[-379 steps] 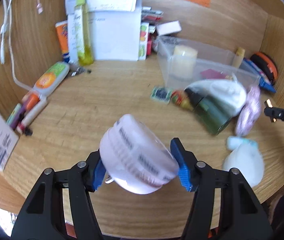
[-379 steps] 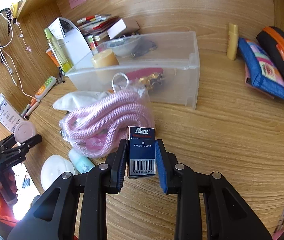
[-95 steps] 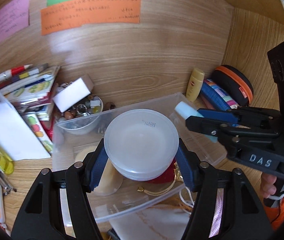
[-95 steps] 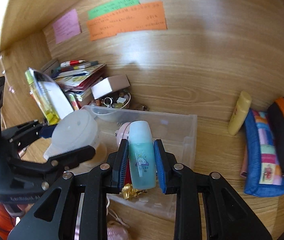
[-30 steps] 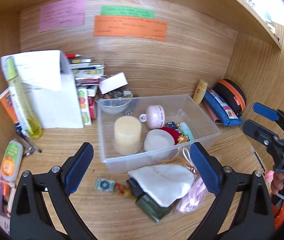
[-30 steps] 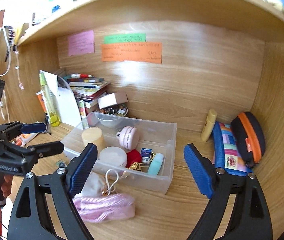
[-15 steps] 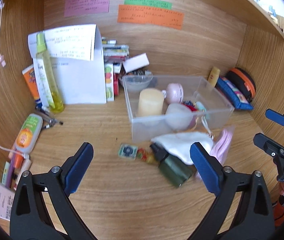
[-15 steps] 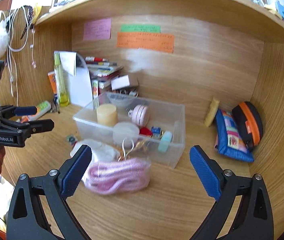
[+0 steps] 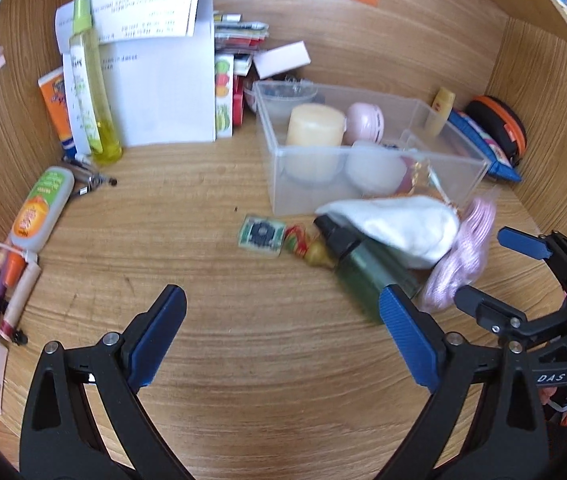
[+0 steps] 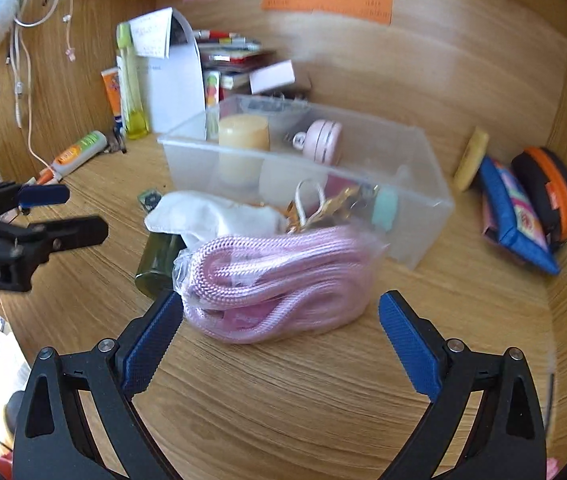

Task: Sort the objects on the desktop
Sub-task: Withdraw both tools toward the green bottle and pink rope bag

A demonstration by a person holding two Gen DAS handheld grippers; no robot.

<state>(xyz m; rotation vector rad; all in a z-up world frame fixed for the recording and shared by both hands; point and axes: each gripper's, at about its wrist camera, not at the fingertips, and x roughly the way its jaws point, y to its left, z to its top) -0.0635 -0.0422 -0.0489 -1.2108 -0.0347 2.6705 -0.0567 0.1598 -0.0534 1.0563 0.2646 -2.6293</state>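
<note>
A clear plastic bin [image 9: 471,160] [image 10: 423,200] stands on the wooden desk and holds a cream candle [image 9: 314,136], a pink round case [image 9: 365,122], a white jar and a teal bottle [image 10: 385,206]. In front of it lie a white cloth pouch [image 9: 399,224], a dark green bottle [image 9: 367,276], a bagged pink rope [image 10: 279,276], a small green packet [image 9: 262,235] and a wrapped candy [image 9: 297,238]. My left gripper [image 9: 281,336] is open and empty, over bare desk in front of the bottle. My right gripper [image 10: 279,340] is open and empty, just short of the pink rope.
Papers, books and a yellow-green bottle [image 9: 91,84] stand at the back left. A tube [image 9: 39,208] and pens lie at the far left. A yellow tube [image 10: 471,158], a blue pouch [image 10: 515,216] and an orange-black case [image 10: 547,192] sit at the right wall.
Both grippers, open and empty, have dropped lower and closer to the desk. The right one has closed in on the pink rope; the left now looks at the items before the bin.
</note>
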